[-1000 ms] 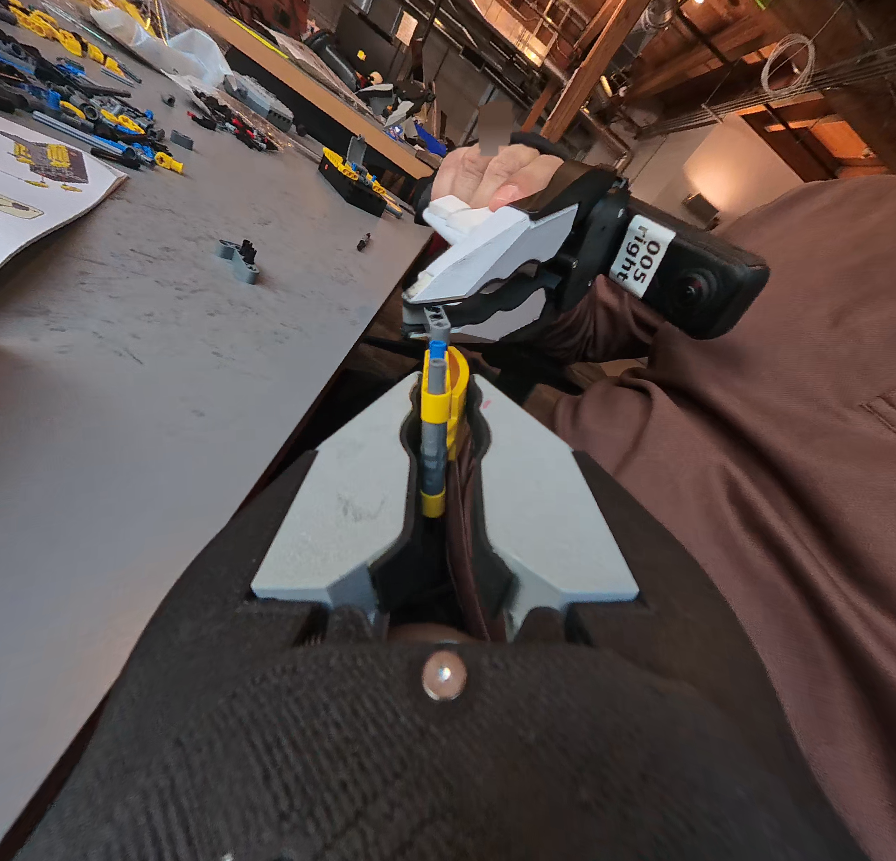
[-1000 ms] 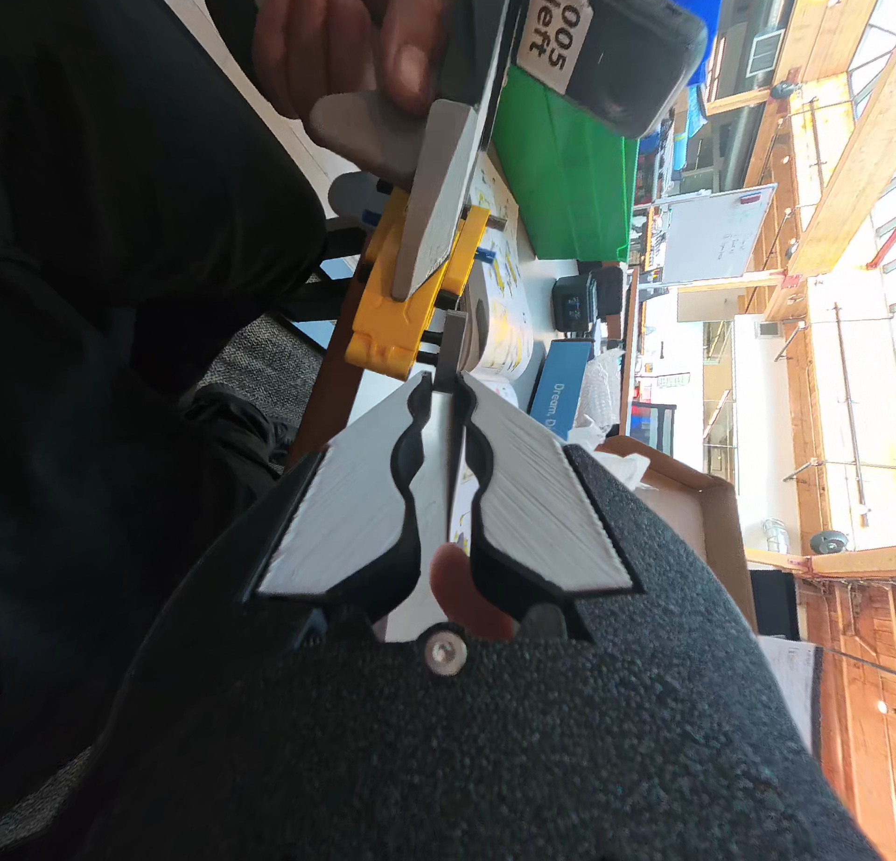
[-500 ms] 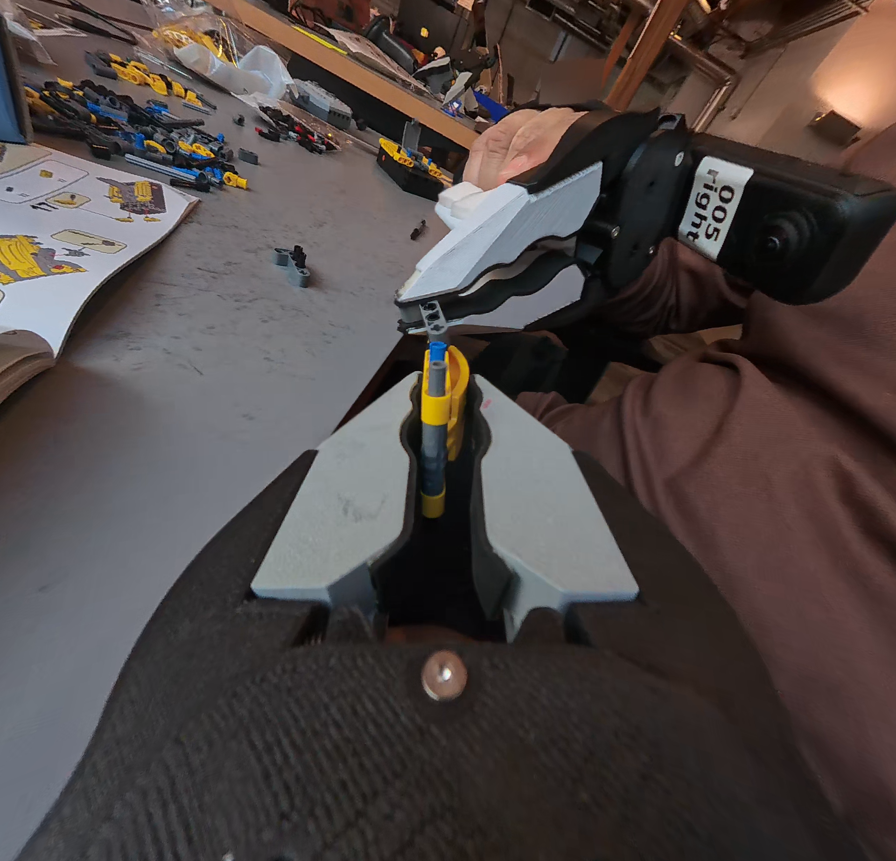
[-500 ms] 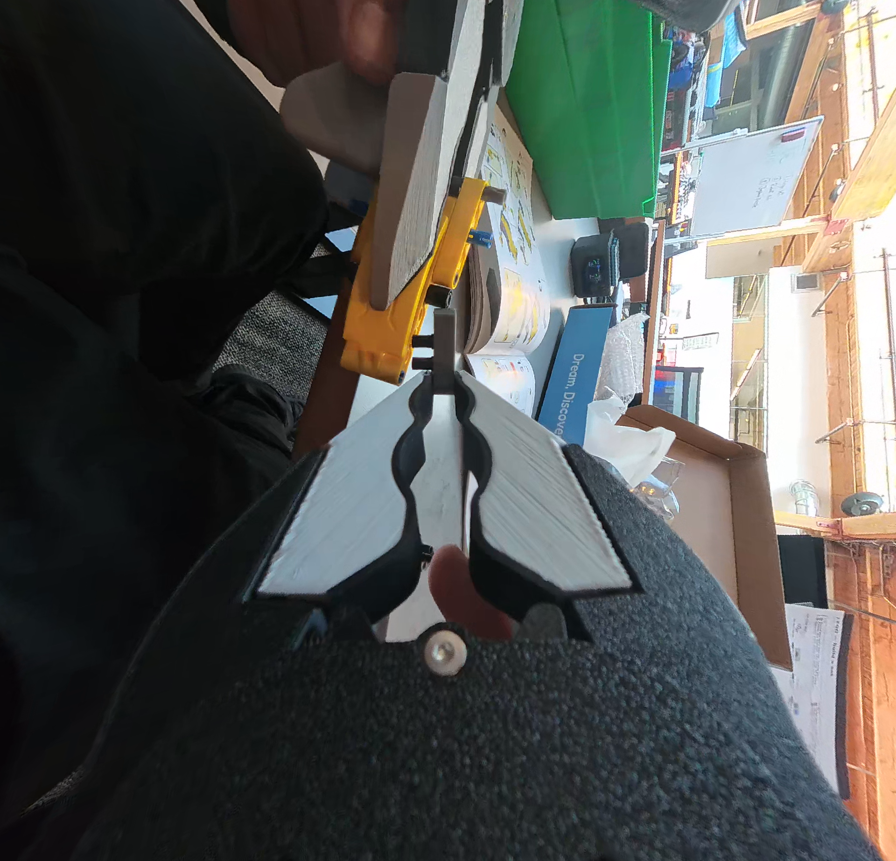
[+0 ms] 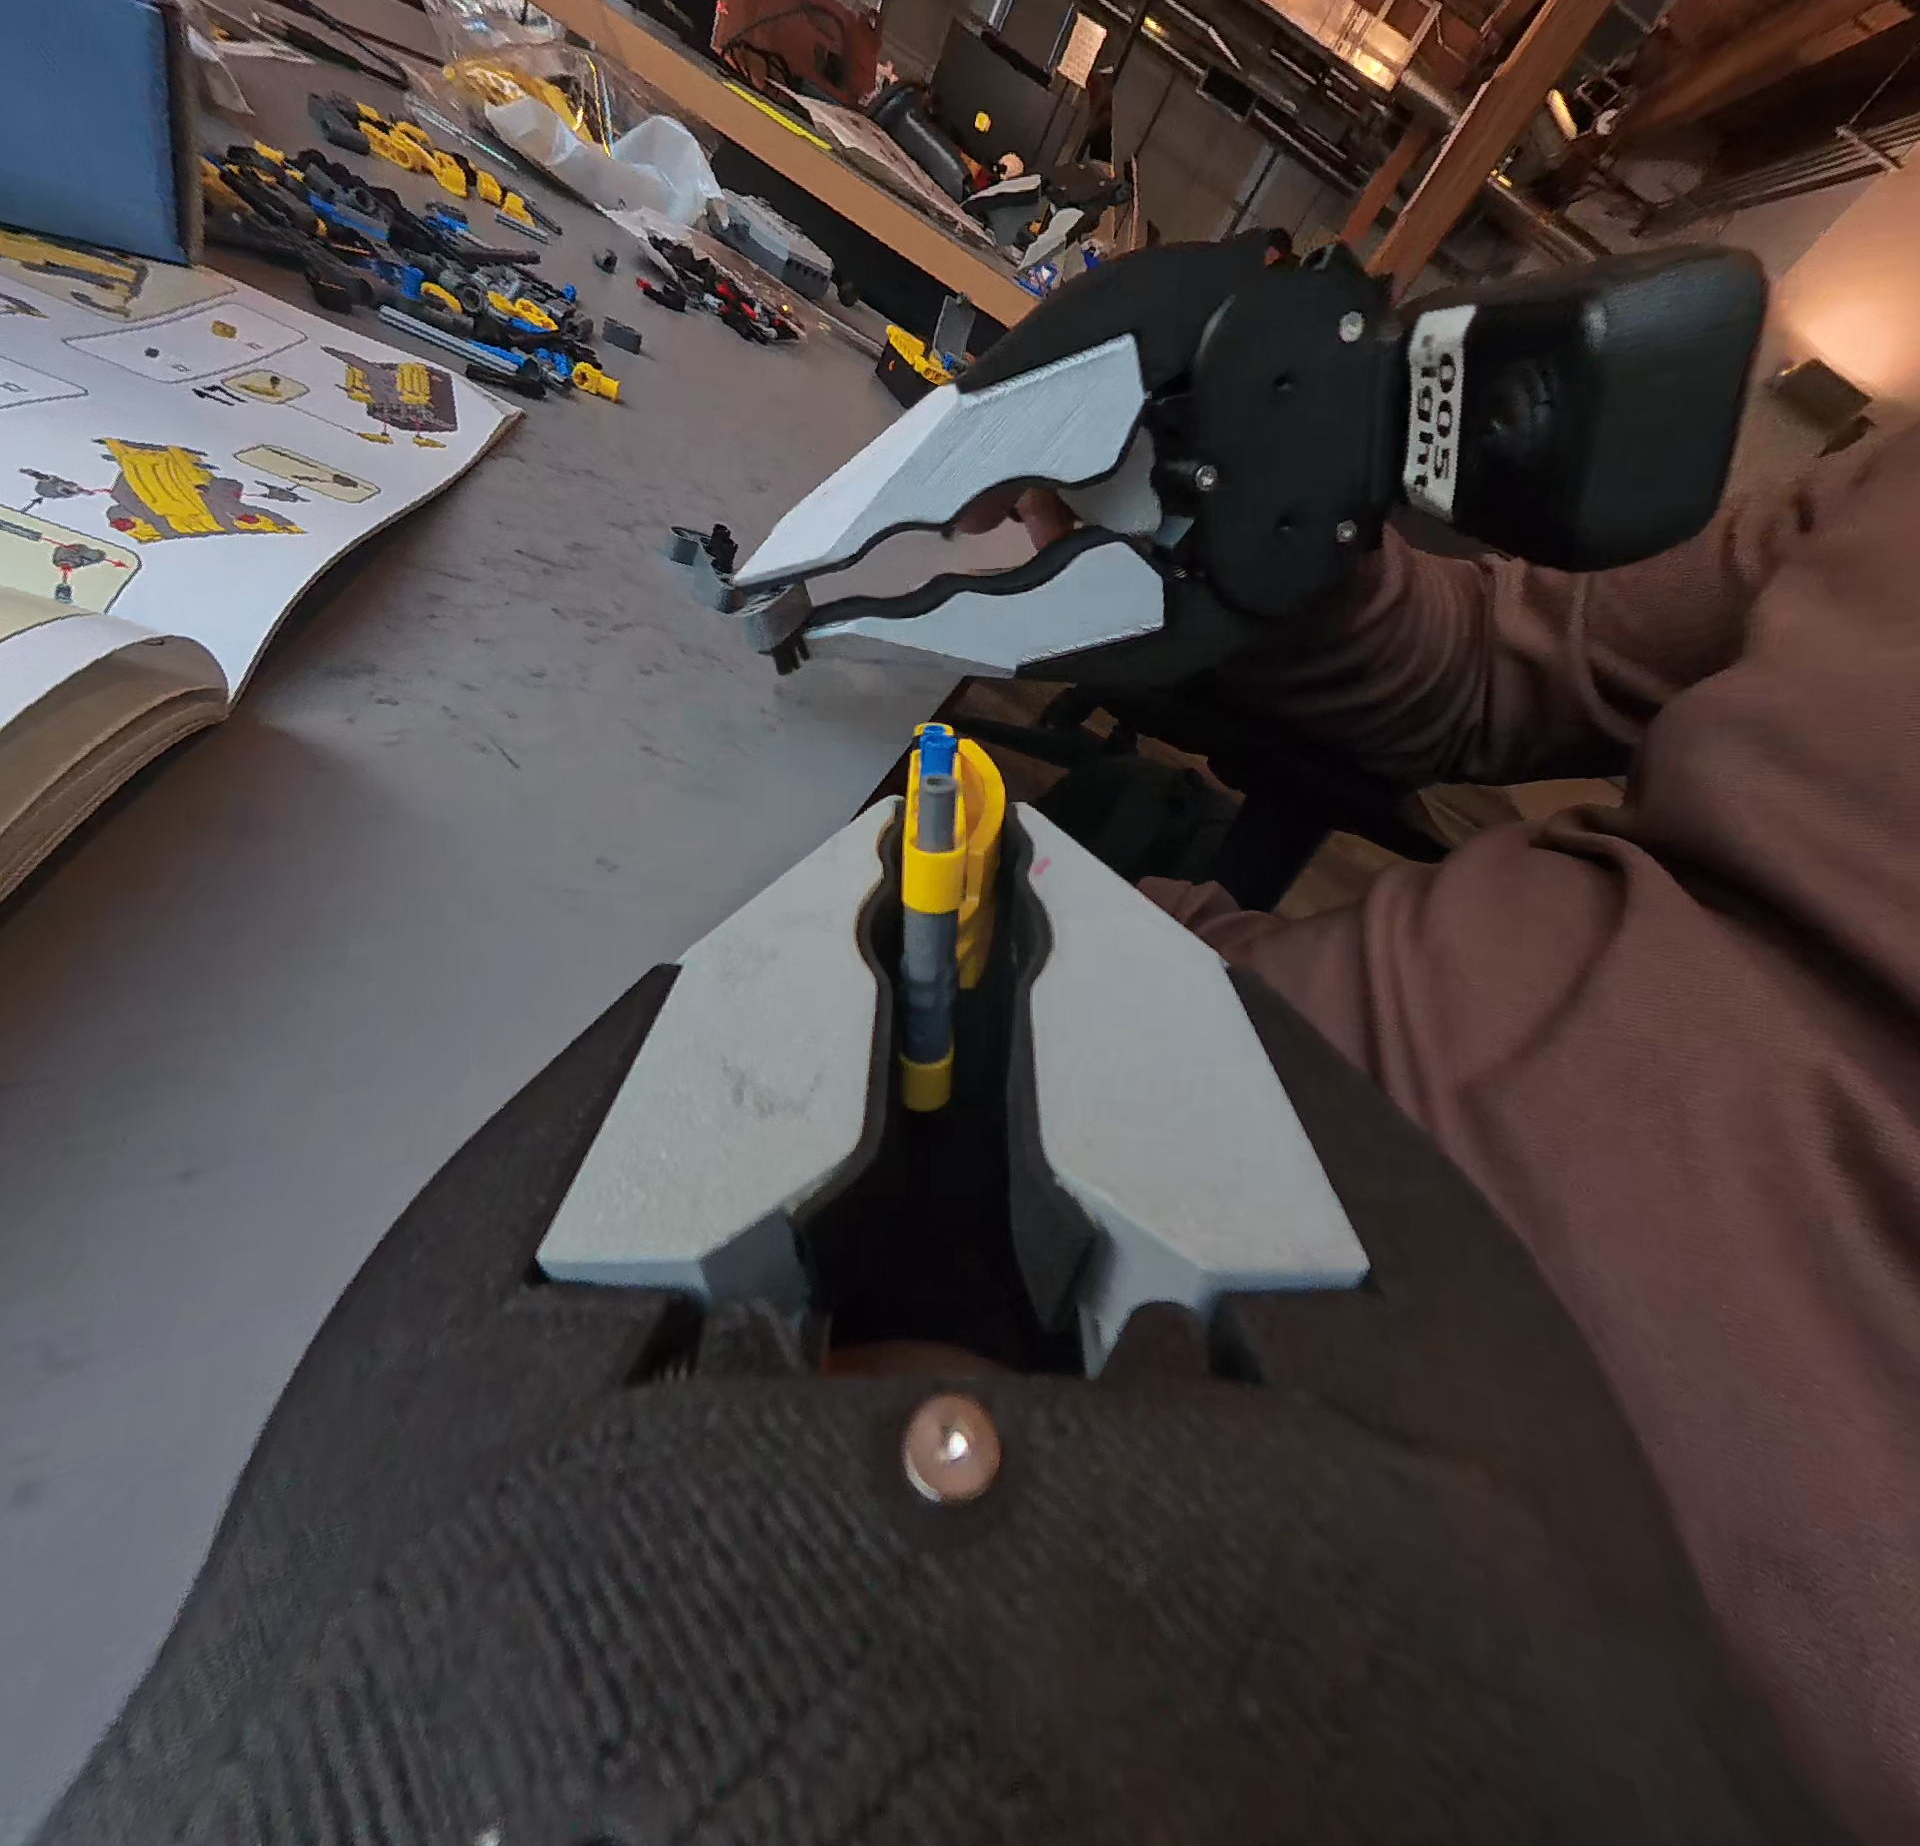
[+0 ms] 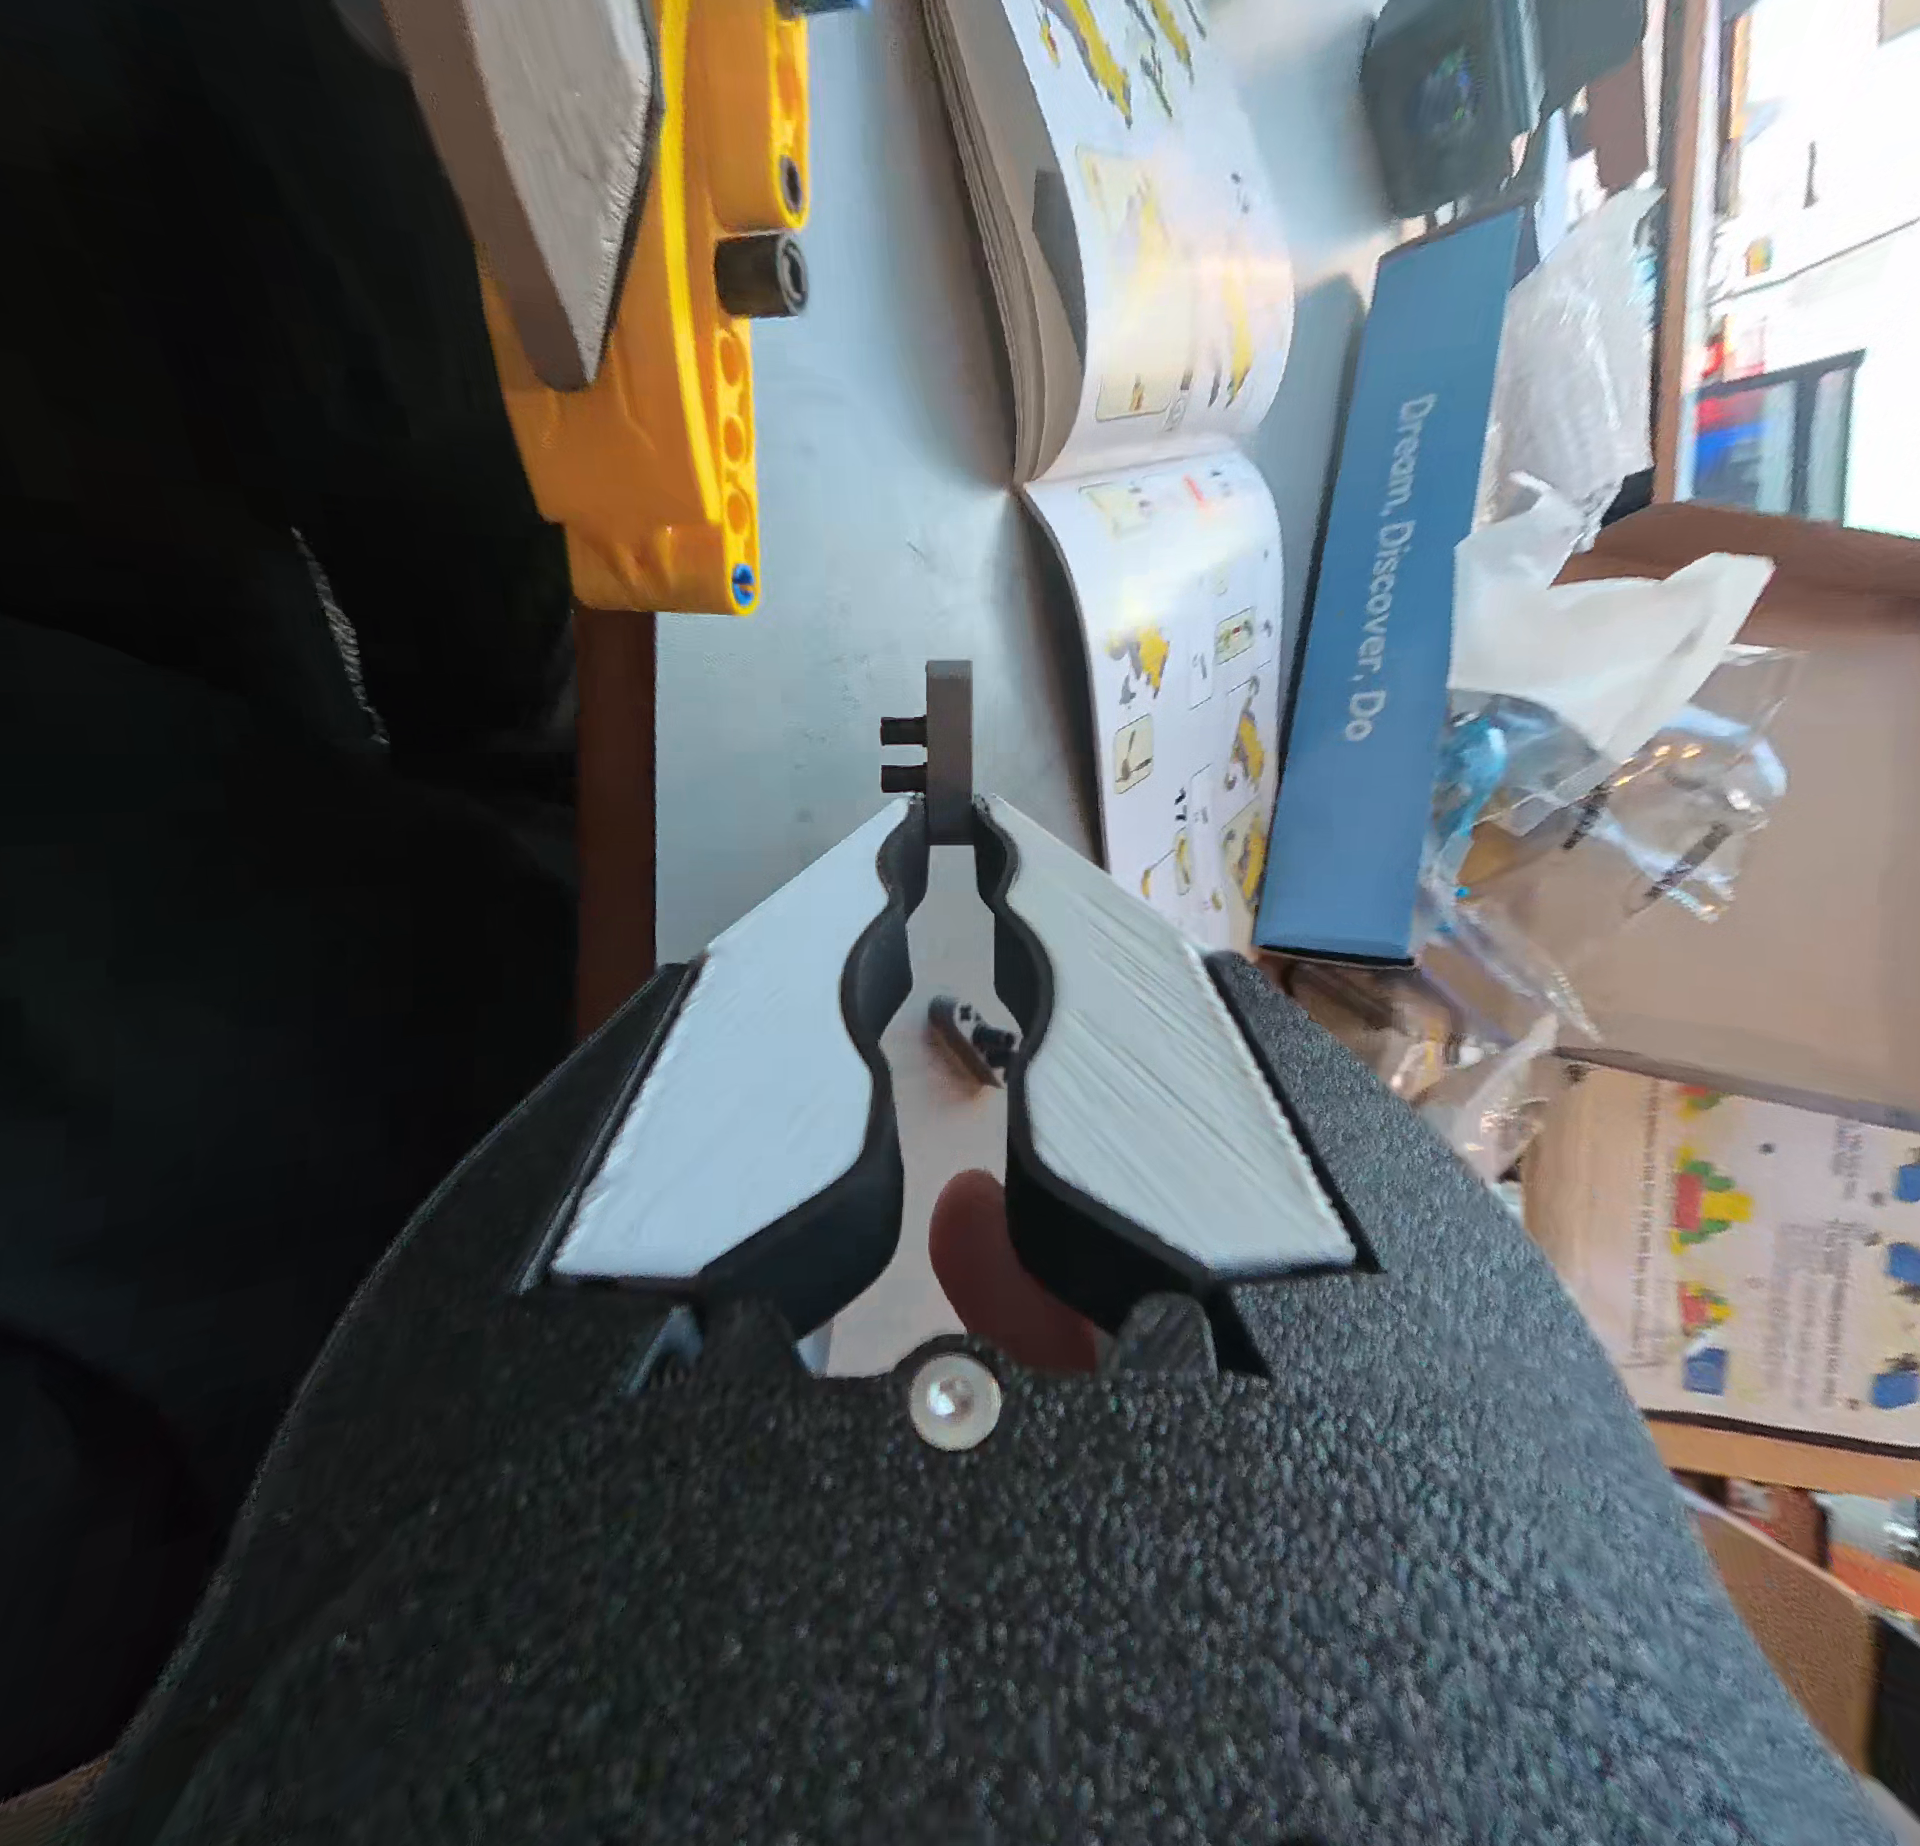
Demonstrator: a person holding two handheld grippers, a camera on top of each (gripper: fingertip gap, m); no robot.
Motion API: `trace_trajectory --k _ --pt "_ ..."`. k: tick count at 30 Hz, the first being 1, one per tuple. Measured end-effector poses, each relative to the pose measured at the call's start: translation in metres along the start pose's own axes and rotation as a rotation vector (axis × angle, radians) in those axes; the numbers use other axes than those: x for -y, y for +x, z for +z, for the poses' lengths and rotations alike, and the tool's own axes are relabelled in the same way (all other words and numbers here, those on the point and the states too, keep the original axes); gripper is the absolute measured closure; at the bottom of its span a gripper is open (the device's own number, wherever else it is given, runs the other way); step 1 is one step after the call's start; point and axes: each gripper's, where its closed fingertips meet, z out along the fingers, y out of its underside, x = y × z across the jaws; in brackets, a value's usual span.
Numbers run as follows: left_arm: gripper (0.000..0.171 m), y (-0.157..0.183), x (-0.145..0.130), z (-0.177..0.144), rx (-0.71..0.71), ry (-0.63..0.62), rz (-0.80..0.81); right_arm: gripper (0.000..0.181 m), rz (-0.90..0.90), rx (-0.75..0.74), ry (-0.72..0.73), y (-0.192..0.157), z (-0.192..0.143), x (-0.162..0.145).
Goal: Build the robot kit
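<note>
My left gripper (image 5: pixel 948 820) is shut on a yellow brick assembly (image 5: pixel 951 861) with a grey axle and a blue pin, held at the near edge of the grey table (image 5: pixel 416 778). It also shows in the right wrist view (image 6: pixel 665 362), at the top left. My right gripper (image 6: pixel 948 809) is shut on a small grey beam with black pins (image 6: pixel 943 747). In the left wrist view the right gripper (image 5: pixel 764 612) holds that beam (image 5: pixel 774 627) over the table edge, apart from the yellow assembly.
An open instruction booklet (image 5: pixel 208 466) lies on the table at left. Several loose yellow, blue and black bricks (image 5: pixel 436 269) lie farther back. Another small grey piece (image 5: pixel 701 549) lies behind the right gripper. A blue box (image 6: pixel 1382 591), plastic bags (image 6: pixel 1600 757) and a cardboard box (image 6: pixel 1829 861) stand at the right. Spacing between my two grippers at the tips: around 8 cm.
The right gripper has pulled away from the yellow assembly, still holding the grey beam, which was touching its tip. The left gripper has swung toward the table.
</note>
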Motion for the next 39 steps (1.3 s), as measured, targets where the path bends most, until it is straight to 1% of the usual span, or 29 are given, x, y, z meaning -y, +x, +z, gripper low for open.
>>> trace_trajectory --k 5,10,15,20,23,27,30,32,36,39 --pt "0.158 -0.002 -0.005 0.002 0.006 -0.025 -0.015 0.173 0.166 0.131 -0.03 -0.012 0.009 -0.012" --pt "0.158 -0.003 -0.006 0.002 0.006 -0.025 -0.031 0.174 0.347 0.234 0.016 -0.014 0.01 -0.012" --pt "0.158 -0.002 -0.006 0.002 -0.002 -0.027 -0.038 0.17 0.421 0.278 0.041 -0.013 0.009 -0.013" --pt "0.158 -0.001 -0.005 0.001 -0.021 -0.016 -0.06 0.153 0.51 0.359 0.069 -0.013 0.006 -0.014" --pt "0.158 -0.002 -0.004 0.0 -0.024 -0.012 -0.072 0.151 0.561 0.404 0.097 -0.014 0.004 -0.011" --pt "0.158 -0.001 -0.005 0.0 -0.029 -0.015 -0.082 0.151 0.597 0.411 0.104 -0.011 0.004 -0.013" --pt "0.158 -0.002 -0.006 0.001 -0.03 -0.019 -0.083 0.145 0.647 0.433 0.12 -0.009 0.003 -0.012" --pt "0.158 -0.001 -0.006 0.001 -0.032 -0.02 -0.085 0.147 0.663 0.437 0.13 -0.007 0.003 -0.011" --pt "0.158 -0.001 -0.005 0.001 -0.037 -0.012 -0.093 0.159 0.692 0.434 0.147 -0.003 0.003 -0.012" --pt "0.158 -0.001 -0.002 -0.001 -0.044 0.006 -0.114 0.16 0.702 0.435 0.135 -0.003 0.006 -0.017"
